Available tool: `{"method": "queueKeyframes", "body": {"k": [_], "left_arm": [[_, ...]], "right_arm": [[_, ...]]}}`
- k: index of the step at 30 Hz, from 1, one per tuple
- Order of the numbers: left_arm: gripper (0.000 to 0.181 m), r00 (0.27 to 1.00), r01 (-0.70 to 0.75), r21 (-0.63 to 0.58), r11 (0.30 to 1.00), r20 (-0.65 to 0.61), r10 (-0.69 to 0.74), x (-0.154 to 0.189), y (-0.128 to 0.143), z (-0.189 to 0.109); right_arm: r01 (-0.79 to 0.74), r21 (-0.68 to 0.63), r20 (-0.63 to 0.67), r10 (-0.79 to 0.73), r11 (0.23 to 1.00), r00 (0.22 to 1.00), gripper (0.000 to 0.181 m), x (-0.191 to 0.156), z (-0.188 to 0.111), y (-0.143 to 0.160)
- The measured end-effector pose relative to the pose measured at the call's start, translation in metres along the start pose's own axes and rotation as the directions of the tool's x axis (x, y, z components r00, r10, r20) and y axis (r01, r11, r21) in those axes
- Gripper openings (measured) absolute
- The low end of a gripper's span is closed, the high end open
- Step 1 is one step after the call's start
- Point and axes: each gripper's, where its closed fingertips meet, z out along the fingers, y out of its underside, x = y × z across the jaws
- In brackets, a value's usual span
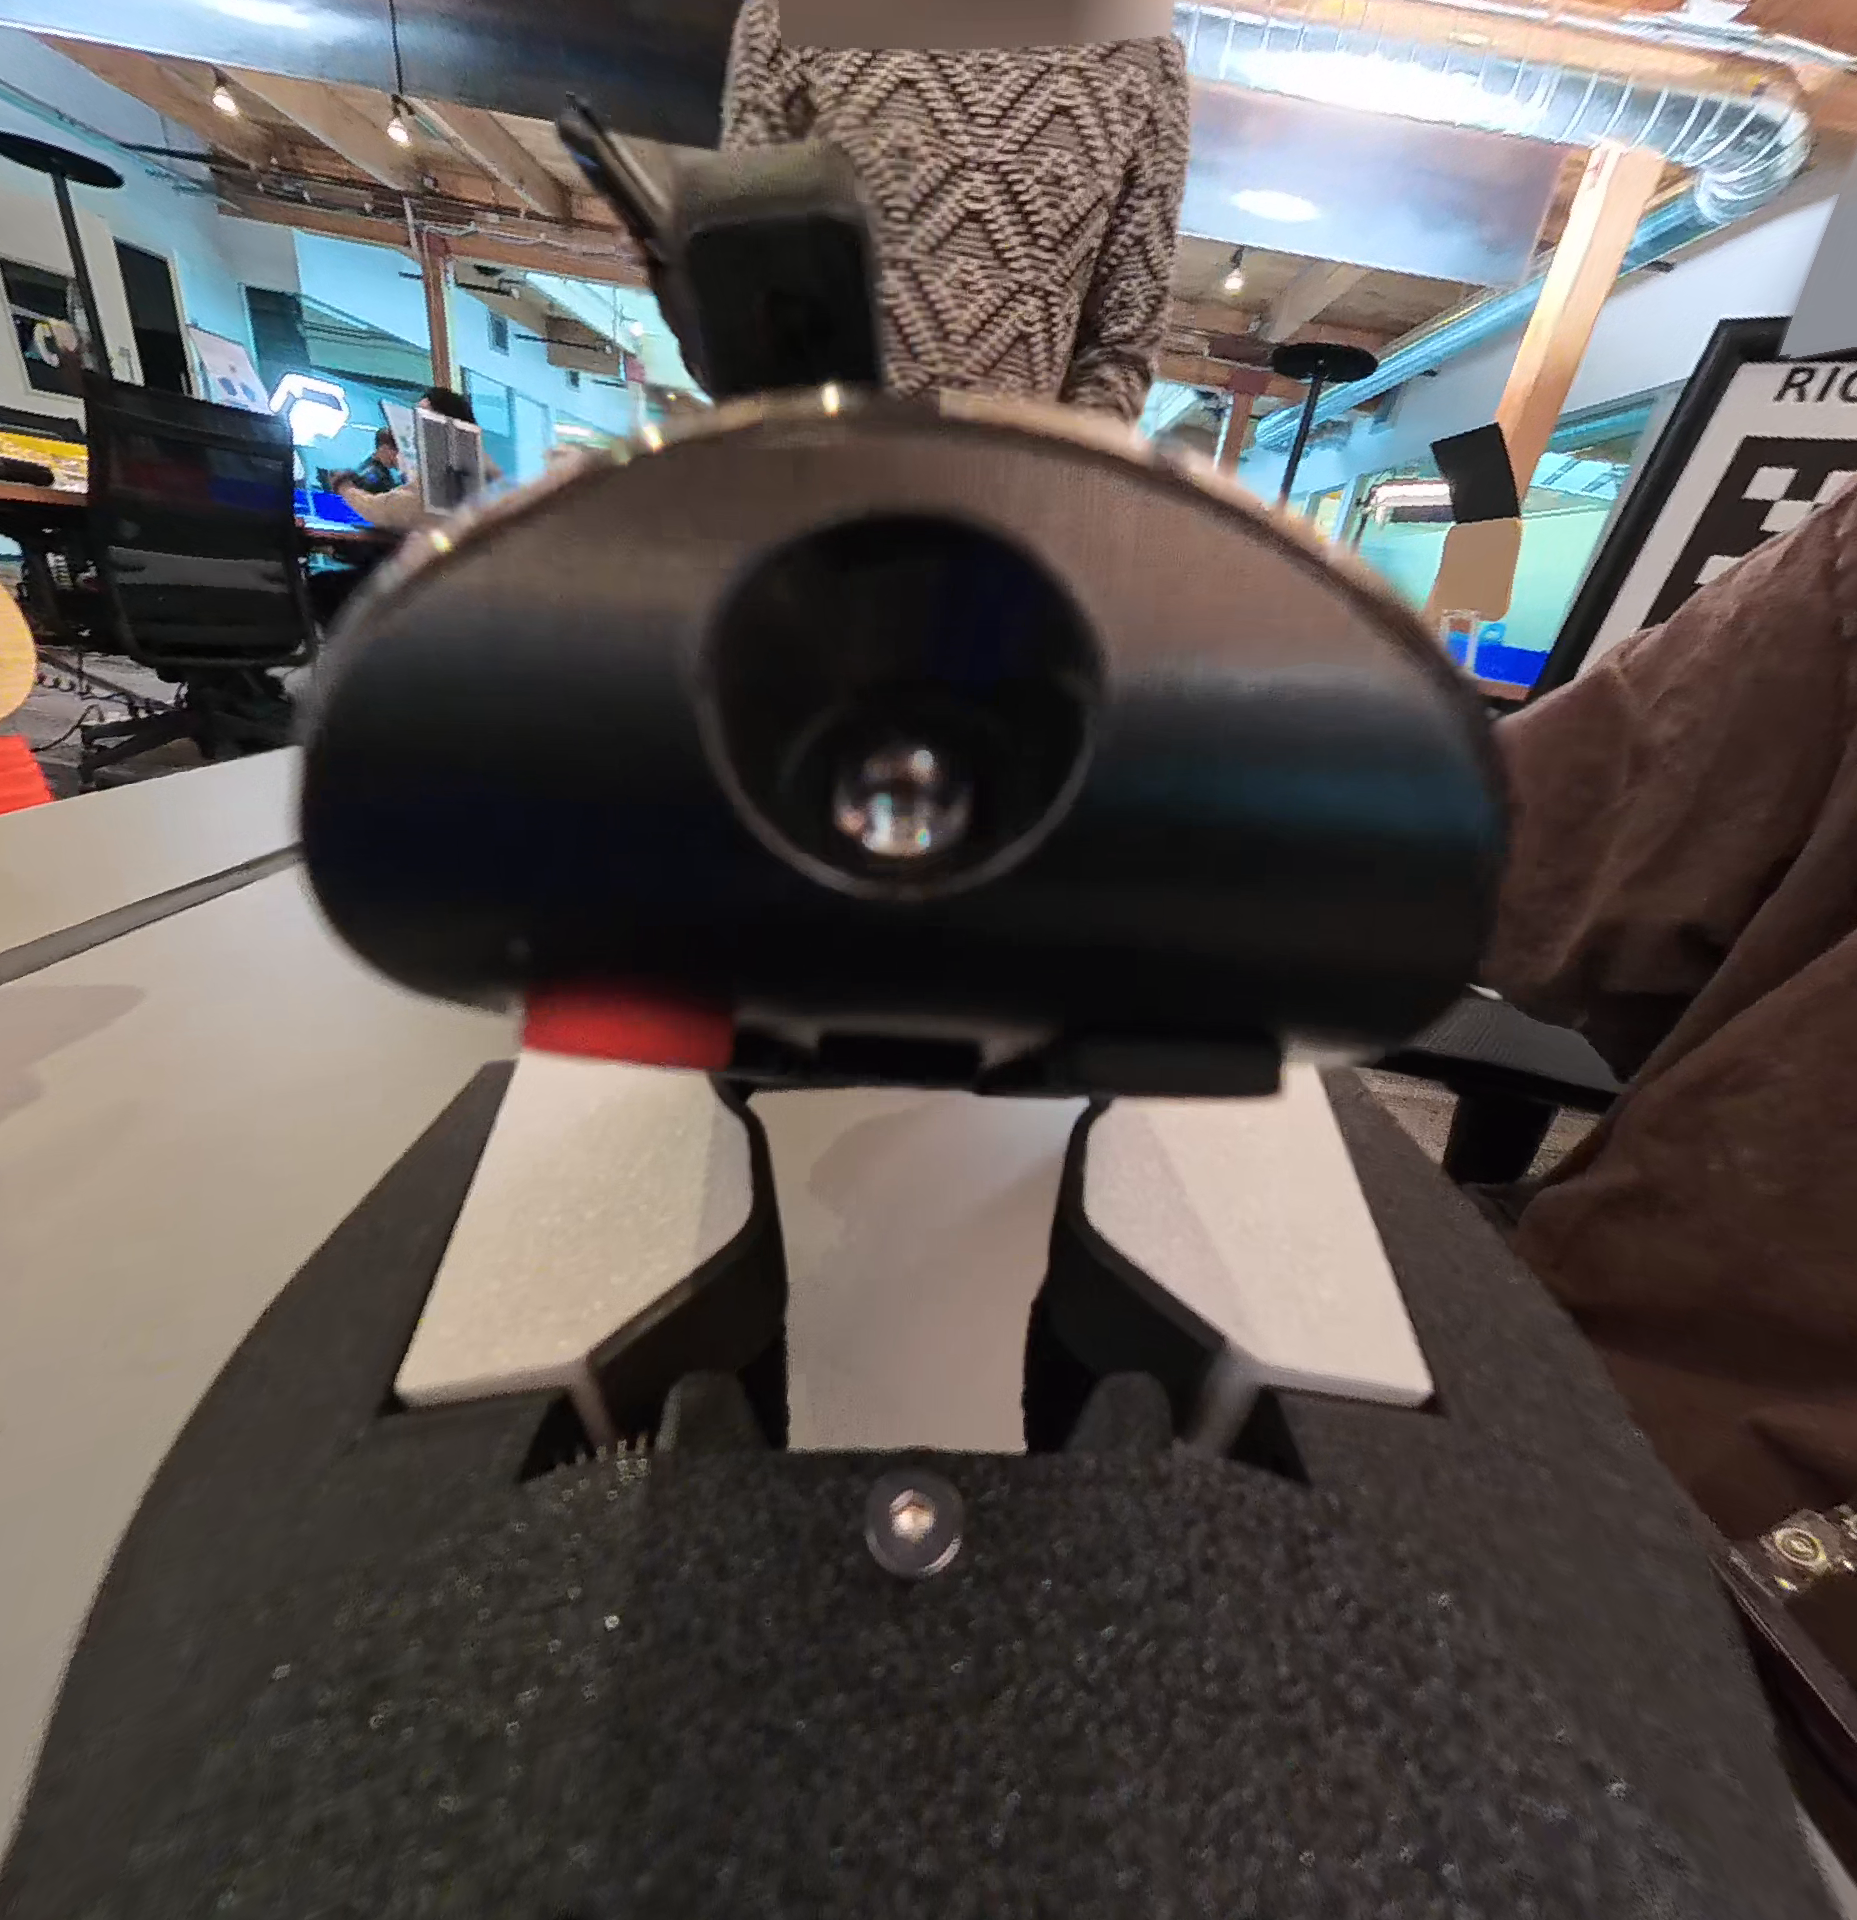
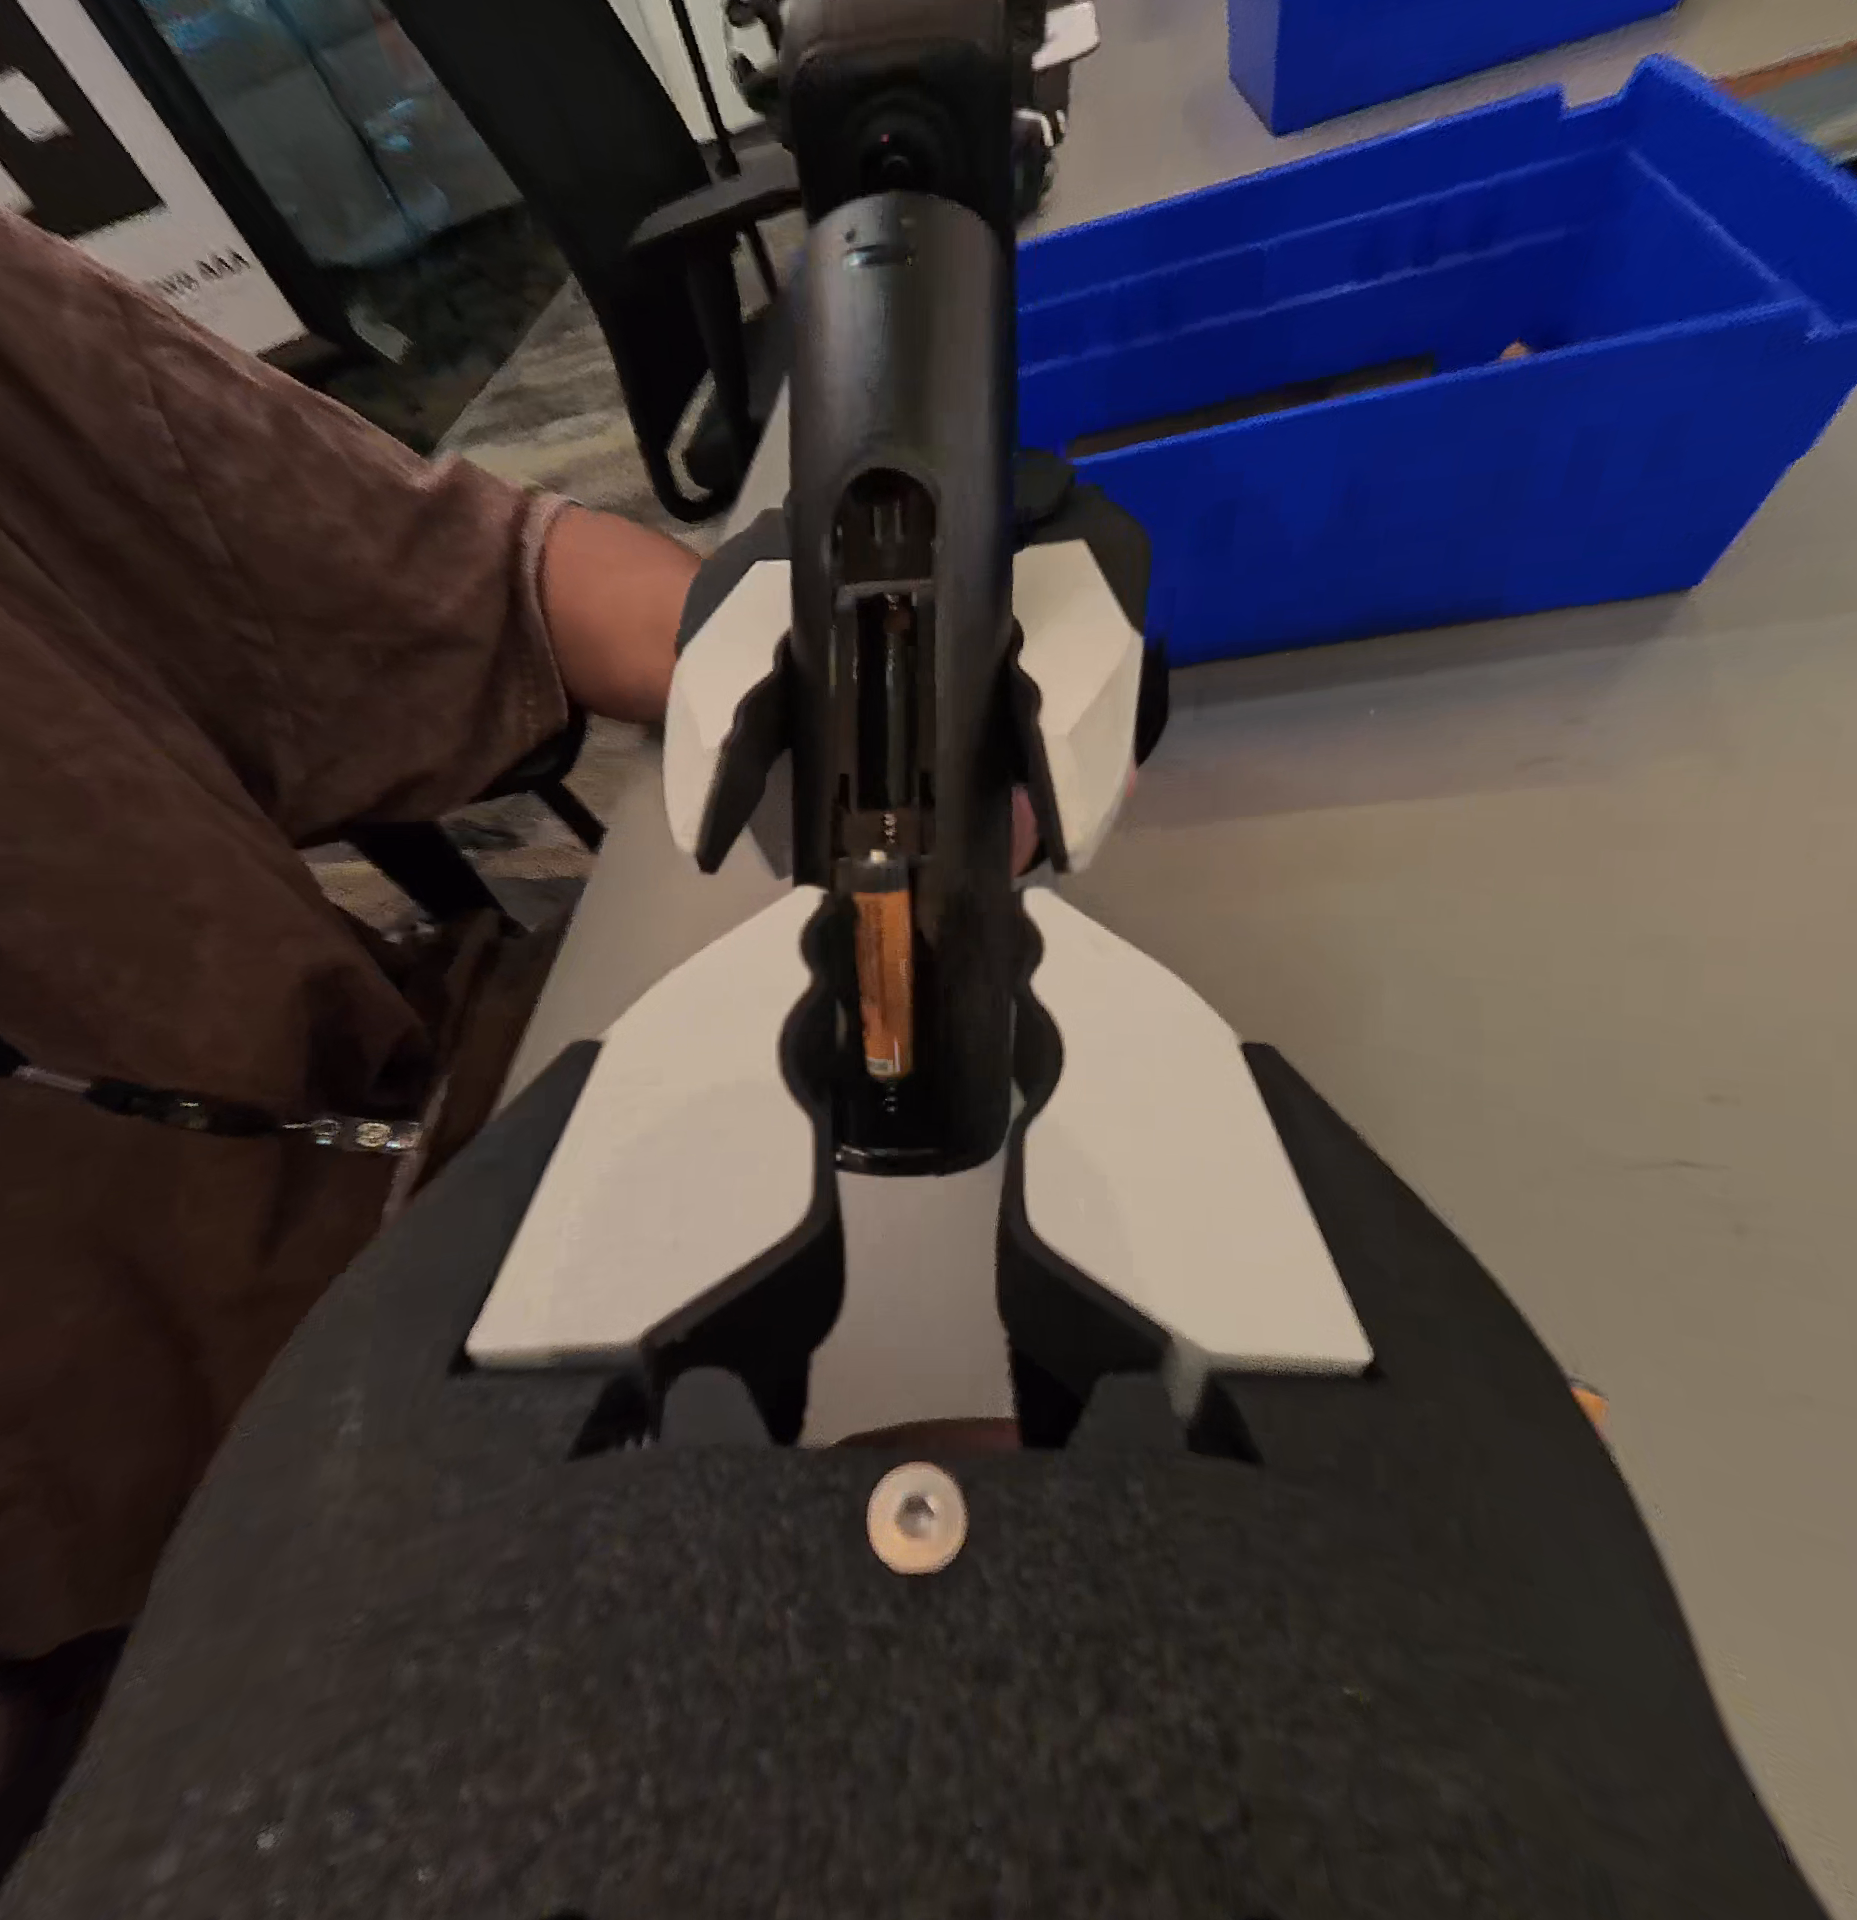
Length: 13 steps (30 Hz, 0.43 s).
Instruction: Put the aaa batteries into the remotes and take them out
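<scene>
Clamping one black remote (image 2: 903, 436), both claws; battery (image 2: 880, 977) inside.

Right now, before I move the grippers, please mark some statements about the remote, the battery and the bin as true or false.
1. The battery compartment of the black remote is uncovered. True.
2. An orange and black AAA battery sits in the compartment, at the end nearest the right gripper. True.
3. Only the right gripper holds the remote. False: the left gripper also clamps it, farther along the body.
4. The blue bin stands on the floor. False: it stands on the grey table, to the right of the remote.
5. The remote lies flat on the table. False: the two grippers hold it above the table.
</scene>
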Motion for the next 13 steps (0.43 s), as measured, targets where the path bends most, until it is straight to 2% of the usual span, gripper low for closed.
{"method": "queueKeyframes", "body": {"k": [3, 9, 13], "left_arm": [[0.060, 0.999, -0.012, 0.005, 1.000, -0.035, 0.012, 0.007, -0.003, 0.000], [0.059, 0.997, -0.055, -0.025, 0.998, -0.051, 0.054, 0.014, 0.000, 0.002], [0.059, 0.996, -0.088, -0.059, 0.994, -0.034, 0.086, 0.012, 0.005, 0.002]], "right_arm": [[-0.163, 0.000, 0.164, 0.160, 0.987, 0.973, 0.047, -0.005, 0.004, 0.010], [-0.382, 0.028, 0.447, 0.330, 0.924, 0.831, 0.044, -0.021, 0.007, 0.011], [-0.452, 0.062, 0.489, 0.368, 0.890, 0.791, 0.046, -0.020, 0.008, 0.008]]}}
